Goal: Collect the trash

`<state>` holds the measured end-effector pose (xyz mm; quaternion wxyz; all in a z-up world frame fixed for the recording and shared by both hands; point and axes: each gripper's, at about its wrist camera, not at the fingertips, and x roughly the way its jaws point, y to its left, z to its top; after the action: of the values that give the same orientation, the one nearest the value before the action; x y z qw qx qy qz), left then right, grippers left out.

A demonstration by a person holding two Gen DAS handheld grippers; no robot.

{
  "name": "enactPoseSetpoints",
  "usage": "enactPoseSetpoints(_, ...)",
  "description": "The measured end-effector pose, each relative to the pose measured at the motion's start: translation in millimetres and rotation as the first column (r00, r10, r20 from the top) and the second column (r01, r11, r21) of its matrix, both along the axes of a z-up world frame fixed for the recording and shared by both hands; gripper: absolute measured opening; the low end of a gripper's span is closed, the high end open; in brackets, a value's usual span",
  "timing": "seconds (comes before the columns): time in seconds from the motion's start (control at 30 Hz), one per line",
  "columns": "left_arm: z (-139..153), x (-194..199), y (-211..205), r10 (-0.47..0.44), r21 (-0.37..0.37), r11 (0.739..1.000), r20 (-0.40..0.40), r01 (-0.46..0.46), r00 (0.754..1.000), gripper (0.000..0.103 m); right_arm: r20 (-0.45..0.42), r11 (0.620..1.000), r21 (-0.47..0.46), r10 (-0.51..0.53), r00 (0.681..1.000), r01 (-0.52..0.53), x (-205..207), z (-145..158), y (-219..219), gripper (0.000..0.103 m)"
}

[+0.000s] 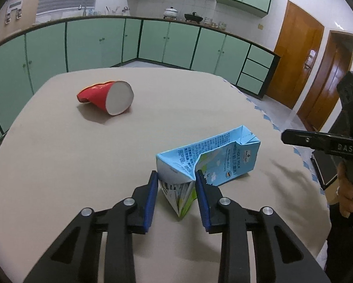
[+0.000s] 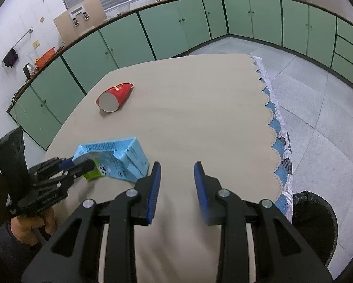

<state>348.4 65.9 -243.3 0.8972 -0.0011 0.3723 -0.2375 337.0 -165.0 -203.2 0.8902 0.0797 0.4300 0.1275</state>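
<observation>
Blue pads of the left gripper (image 1: 176, 176) pinch the crumpled near end of the milk carton (image 1: 214, 158), which lies on the table (image 1: 58, 165) and stretches ahead and right. Squeeze firmly before lifting; that crushed corner may slip. Right gripper (image 2: 177, 169) hangs open, empty. 1 red cup (image 1: 108, 97) lies far ahead-left; bin (image 2: 318, 221) beside the right gripper.

One milk carton (image 1: 214, 158), one crushed red cup (image 1: 105, 97), one bin (image 2: 315, 224), two hand-held grippers (image 1: 176, 176) (image 2: 177, 167)

Bin (image 2: 318, 224) partly behind table edge
</observation>
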Motion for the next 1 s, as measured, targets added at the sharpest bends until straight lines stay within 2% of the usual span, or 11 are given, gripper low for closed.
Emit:
enactPoseSetpoints(0.2, 10.0, -26.2, -0.8, 0.064, -0.034, 0.997, 0.049, -0.062, 0.997, 0.031, 0.003, 1.000, 0.001, 0.001, 1.000, -0.001, 0.9, 1.7, 0.2, 0.030)
enactPoseSetpoints(0.4, 4.5, -32.7, -6.5, 0.034, 0.000, 0.999, 0.041, -0.035, 0.999, 0.032, 0.011, 1.000, 0.002, 0.005, 1.000, -0.005, -2.0, 4.8, 1.2, 0.030)
enactPoseSetpoints(0.43, 3.7, -31.4, -6.2, 0.025, 0.001, 1.000, 0.037, -0.025, 0.999, 0.033, 0.011, 1.000, 0.004, 0.003, 1.000, -0.003, -2.4, 5.6, 0.7, 0.030)
enactPoseSetpoints(0.5, 4.4, -30.1, -5.3, 0.025, 0.017, 1.000, 0.049, -0.025, 0.998, 0.049, 0.013, 1.000, 0.003, 0.001, 1.000, -0.001, -2.5, 6.1, -0.8, 0.030)
enactPoseSetpoints(0.67, 6.8, -16.3, -5.8, -0.015, 0.018, 1.000, 0.046, 0.015, 0.999, 0.056, 0.009, 1.000, 0.000, -0.004, 1.000, 0.004, -0.4, 4.9, -1.1, 0.030)
enactPoseSetpoints(0.73, 4.3, -11.1, -9.5, -0.046, 0.017, 0.999, 0.025, 0.046, 0.999, 0.055, 0.008, 1.000, -0.003, -0.004, 1.000, 0.004, 1.3, 5.0, -0.7, 0.030)
enactPoseSetpoints(0.77, 2.4, -9.1, -11.6, -0.059, 0.018, 0.998, 0.015, 0.059, 0.998, 0.050, 0.007, 1.000, -0.004, -0.003, 1.000, 0.003, 1.9, 4.9, -0.5, 0.030)
enactPoseSetpoints(0.8, 0.6, -8.3, -12.7, -0.073, 0.014, 0.997, 0.003, 0.073, 0.997, 0.041, 0.007, 1.000, -0.005, -0.002, 1.000, 0.002, 2.5, 4.8, -0.1, 0.030)
enactPoseSetpoints(0.87, -0.1, -9.6, -13.7, -0.085, 0.002, 0.996, 0.002, 0.085, 0.996, 0.033, 0.008, 1.000, -0.006, 0.001, 1.000, -0.001, 3.6, 5.0, 1.2, 0.030)
enactPoseSetpoints(1.0, 4.8, -16.4, -6.9, -0.034, -0.026, 0.999, 0.038, 0.035, 0.999, 0.032, 0.015, 1.000, -0.010, 0.015, 1.000, -0.015, 6.5, 6.4, 7.5, 0.030)
